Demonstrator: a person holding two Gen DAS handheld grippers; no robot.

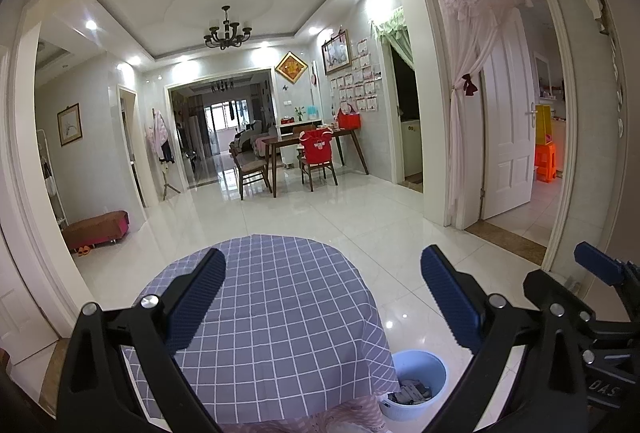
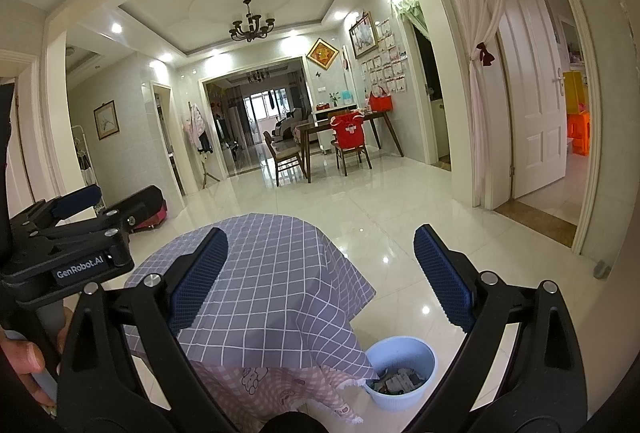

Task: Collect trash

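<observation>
The near edge of the desk (image 1: 280, 313) is cut off at the bottom of both views, and its legs are hidden under a grey-purple checked tablecloth (image 2: 264, 285) laid over a pink patterned cloth (image 2: 272, 385) that hangs below it. The right side of the light blue waste basket (image 1: 424, 365) is partly covered by the black arm of the left tongs (image 1: 322, 293) in the left wrist view.

The waste basket stands on the white tiled floor (image 1: 320, 217), just beside the desk's right edge, its rim tucked partly under the hanging cloth. Inside lies trash (image 2: 398, 381): a heap of crumpled wrappers and paper scraps, too small to tell apart.

Both tongs hover above the desk with their blue pads spread wide and nothing between them. The trash sits below and to the right of the left tongs, and below the right tongs (image 2: 320, 277), nearer their right pad. The left tongs also show at the left border of the right wrist view, well apart from the basket.
</observation>
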